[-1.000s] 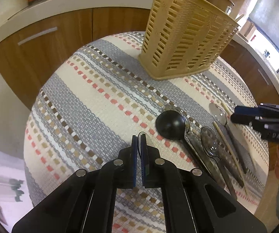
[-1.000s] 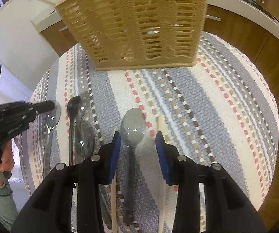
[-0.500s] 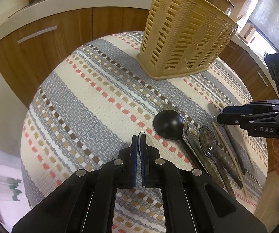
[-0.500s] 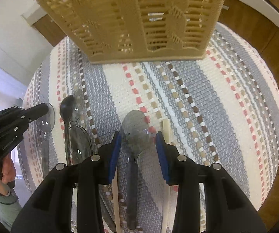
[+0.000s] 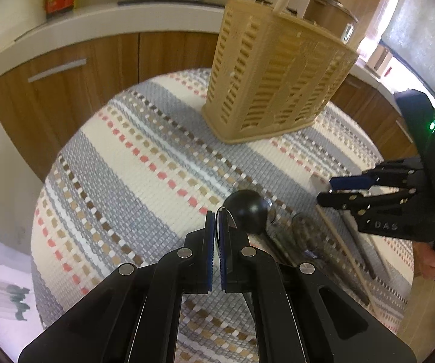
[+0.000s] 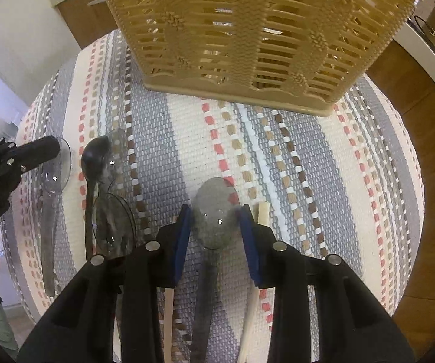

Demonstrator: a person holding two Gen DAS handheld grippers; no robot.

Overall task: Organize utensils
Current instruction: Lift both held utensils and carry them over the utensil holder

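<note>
the clear spoon (image 6: pixel 216 211) lies on the striped cloth (image 6: pixel 323 157) of the table, bowl toward twelve o'clock and handle running to six, and it now sits squarely between the blue pads of the right gripper (image 6: pixel 216 227). a second ago that gripper hung farther back with only the neck of the spoon between its jaws; it has since crept toward the basket and lower, and the jaws are closing, though a sliver of cloth still shows on each side of the bowl, so they do not pinch it yet. that reads as the grasp being set up, with the lift and the drop into the beige basket (image 6: pixel 247 30) at twelve o'clock still to come. two pale chopsticks (image 6: pixel 263 214) flank the spoon at about five and seven o'clock of it, close under the pads, and could get nipped or dragged along. at nine o'clock lie a black spoon (image 6: pixel 95 157) and other clear spoons (image 6: pixel 113 227), partly overlapping. the left gripper (image 5: pixel 217 227) waits at the far nine o'clock edge, pressed together on a thin clear sliver that i cannot identify; it has barely shifted. in its view the basket stands at one o'clock with a stick already poking out, and a brown canister (image 5: pixel 329 15) stands behind it.
</note>
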